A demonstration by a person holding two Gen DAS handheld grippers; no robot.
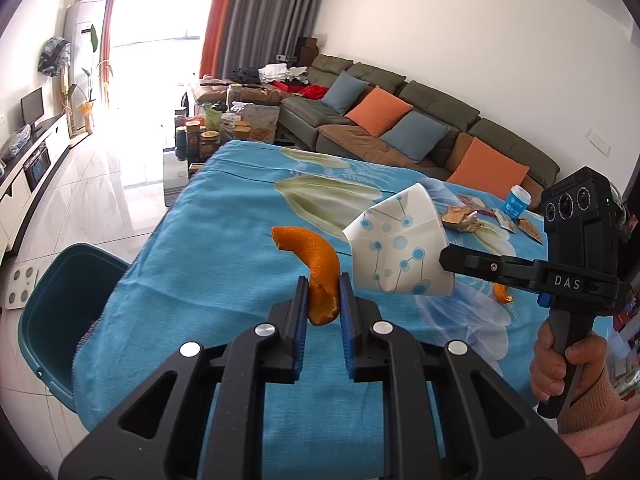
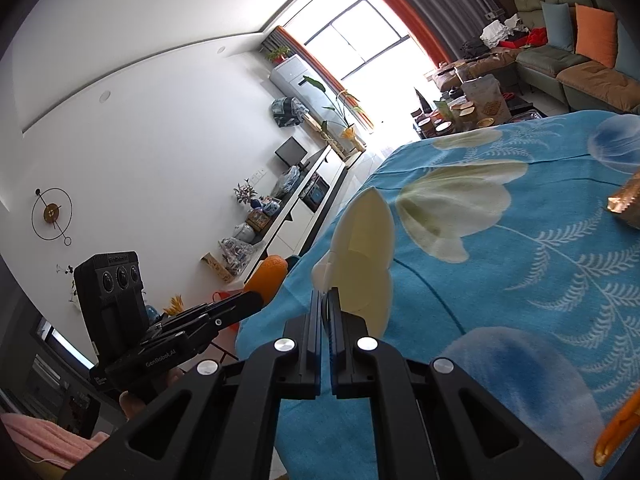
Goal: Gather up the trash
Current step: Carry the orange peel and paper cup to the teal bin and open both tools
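Observation:
My left gripper [image 1: 324, 286] is shut on a curved strip of orange peel [image 1: 316, 268], held above the blue flowered blanket [image 1: 224, 248]. The right gripper [image 1: 446, 258] comes in from the right of the left wrist view, shut on a crushed white paper cup with blue dots [image 1: 394, 248]. In the right wrist view that gripper [image 2: 325, 300] pinches the flattened cup [image 2: 366, 256] by its edge, and the left gripper [image 2: 256, 300] shows at the lower left with the orange peel [image 2: 270, 276] in its tip. A teal bin [image 1: 60, 312] stands on the floor at the table's left edge.
More litter lies at the blanket's far right: snack wrappers [image 1: 460, 216], a small blue-and-white cup [image 1: 517, 202] and another bit of peel [image 1: 502, 294]. A wrapper [image 2: 626, 202] and peel [image 2: 616, 428] show at the right wrist view's right edge. A sofa [image 1: 400, 120] runs behind.

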